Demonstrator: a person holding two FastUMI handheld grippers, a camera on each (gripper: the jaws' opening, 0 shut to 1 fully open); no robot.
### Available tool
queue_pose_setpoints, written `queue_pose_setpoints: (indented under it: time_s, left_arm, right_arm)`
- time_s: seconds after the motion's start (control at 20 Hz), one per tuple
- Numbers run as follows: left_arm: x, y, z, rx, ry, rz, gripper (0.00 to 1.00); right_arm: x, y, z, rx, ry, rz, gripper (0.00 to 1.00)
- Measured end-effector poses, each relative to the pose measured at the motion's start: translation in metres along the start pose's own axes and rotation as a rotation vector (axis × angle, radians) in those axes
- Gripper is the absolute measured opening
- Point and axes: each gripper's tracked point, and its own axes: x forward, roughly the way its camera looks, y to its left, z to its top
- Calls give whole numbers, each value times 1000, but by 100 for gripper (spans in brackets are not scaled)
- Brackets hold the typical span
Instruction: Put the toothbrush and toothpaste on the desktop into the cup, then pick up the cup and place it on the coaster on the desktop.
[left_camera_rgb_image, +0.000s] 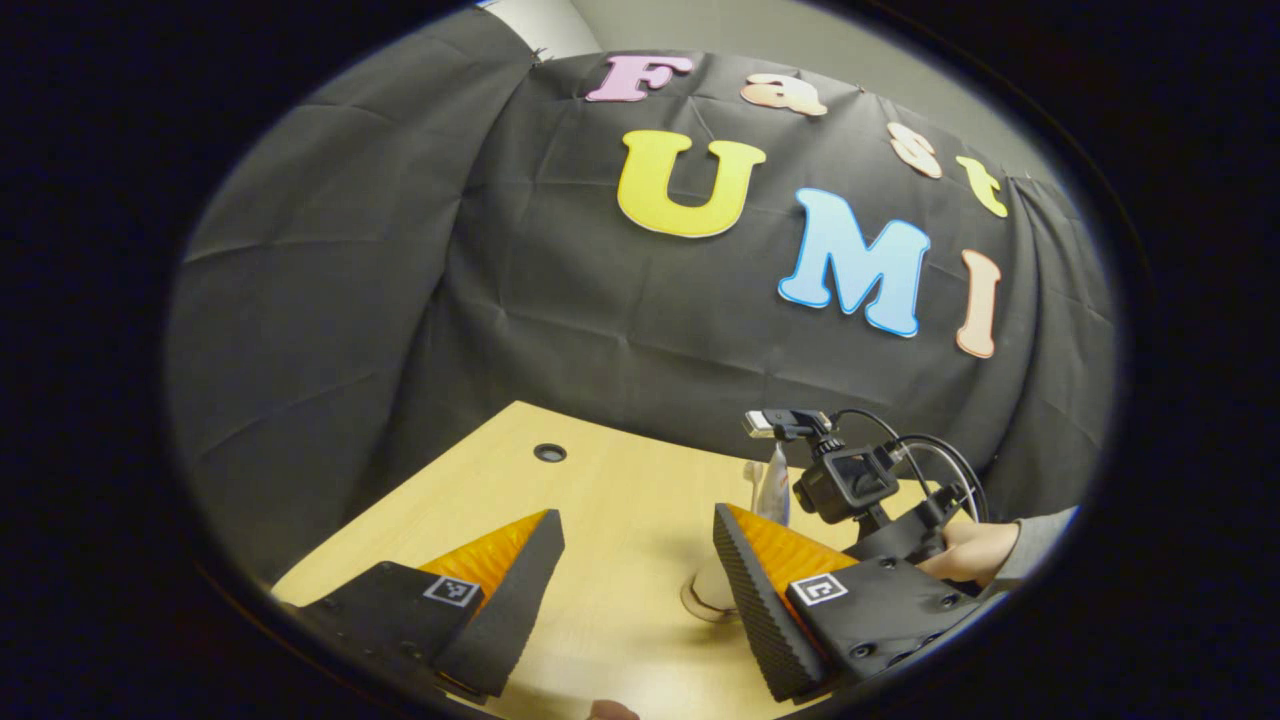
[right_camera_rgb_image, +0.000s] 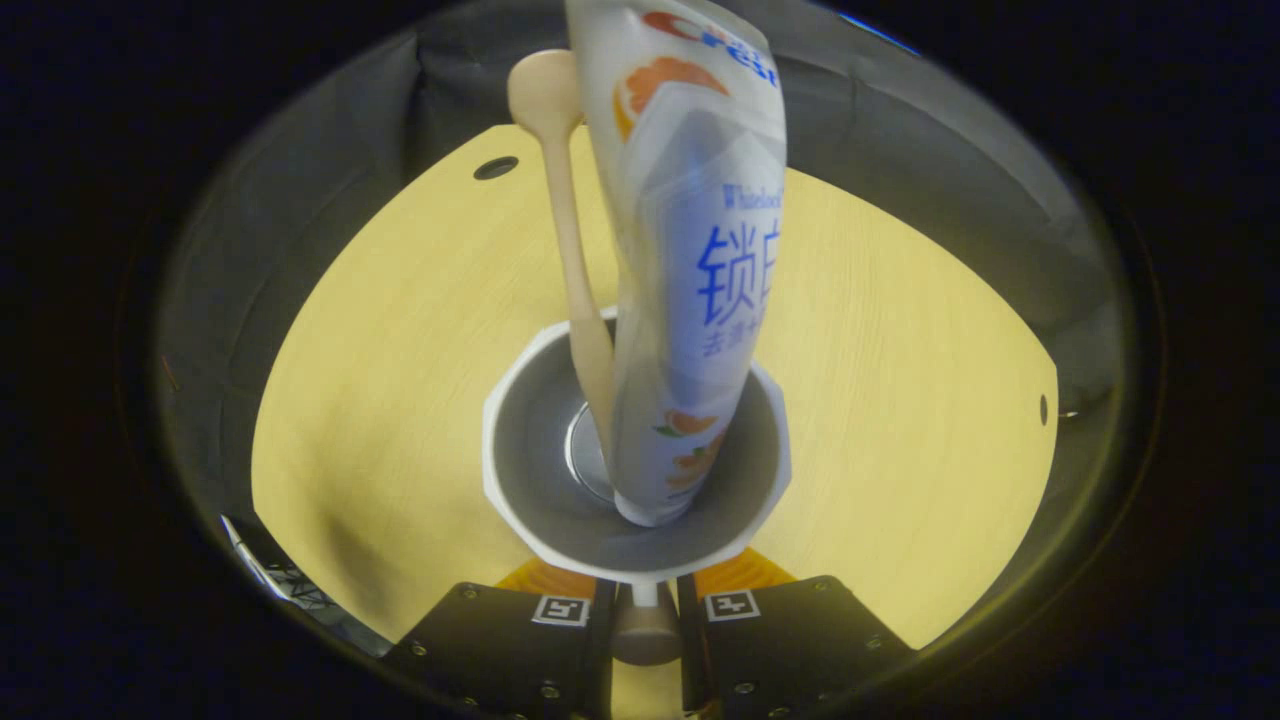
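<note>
**Cup gripped by handle, brush and paste inside**

Left gripper view: left gripper (left_camera_rgb_image: 632, 590) spread wide over bare desk (left_camera_rgb_image: 610, 490), holding nothing. Far right, near the desk's edge: cup (left_camera_rgb_image: 712, 588) partly hidden, toothpaste (left_camera_rgb_image: 772, 487) upright in it, right gripper (left_camera_rgb_image: 880, 545) beside it.

Right gripper view: clamped on the cup's handle (right_camera_rgb_image: 642, 620). Toothbrush (right_camera_rgb_image: 570, 240) and toothpaste leaning inside the cup. Open desk all around the rim.

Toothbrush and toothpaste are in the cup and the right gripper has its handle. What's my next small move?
Probably carry the cup toward the coaster: toothpaste and toothbrush already stand inside, and the right gripper is clamped on the handle.
</note>
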Motion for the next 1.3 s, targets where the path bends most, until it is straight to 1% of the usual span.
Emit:
queue_pose_setpoints:
  time_s: [0.05, 0.1, 0.15, 0.2, 0.25, 0.3, 0.35, 0.4, 0.45, 0.55, 0.65, 0.7, 0.8, 0.85, 0.9, 0.95, 1.0, 1.05, 1.1, 1.3]
  left_arm:
    - [0, 4, -1, -2, 0, 1, 97]
    - [0, 5, -1, -3, 0, 3, 100]
    - [0, 7, -2, -3, 1, 4, 100]
    - [2, 9, -2, -3, 2, 4, 100]
    - [3, 11, -3, -5, 2, 5, 97]
    - [5, 11, -2, -7, 3, 3, 96]
    - [6, 10, -3, -7, 5, 1, 100]
    - [7, 9, -3, -5, 8, -1, 100]
    - [8, 8, -4, -2, 8, -4, 100]
    - [9, 3, -2, 5, 5, -12, 100]
    - [12, -6, 0, 9, 3, -25, 100]
    - [13, -10, 1, 11, 3, -32, 100]
    - [14, -17, -1, 15, 7, -47, 100]
    - [13, -20, -1, 16, 8, -53, 97]
    - [14, -24, 0, 15, 6, -59, 97]
    - [14, -28, 1, 18, 5, -64, 99]
    - [15, -33, 3, 21, 5, -69, 96]
    - [17, -37, 5, 23, 3, -76, 96]
    - [17, -43, 8, 26, 0, -84, 96]
    - [17, -75, 16, 45, -16, -123, 96]
  right_arm:
    - [6, 3, 4, -3, 5, -2, 22]
    - [12, 3, 8, -3, 10, -6, 27]
    - [17, -2, 11, 0, 17, -13, 27]
    - [21, 5, 18, 6, 25, -14, 27]
    - [28, 6, 30, 11, 28, -11, 27]
    - [32, -2, 30, 12, 35, -8, 27]
    - [40, -8, 33, 14, 37, 2, 27]
    - [42, -22, 25, 17, 33, 8, 29]
    - [33, -33, 18, 18, 26, 14, 29]
    - [1, -48, 4, 27, 7, 34, 29]
    - [-27, -50, -3, 42, -17, 42, 38]
    - [-45, -55, -5, 51, -32, 55, 39]
    - [-80, -68, -14, 64, -69, 53, 55]
    - [-100, -74, -20, 75, -88, 56, 55]
    - [-116, -78, -25, 90, -110, 68, 55]
    - [-136, -82, -30, 107, -133, 80, 55]
    - [-163, -87, -37, 121, -161, 93, 56]
    - [-190, -93, -43, 133, -193, 97, 53]
    - [-214, -104, -54, 143, -223, 90, 56]
    - [-315, -152, -90, 179, -354, 28, 55]
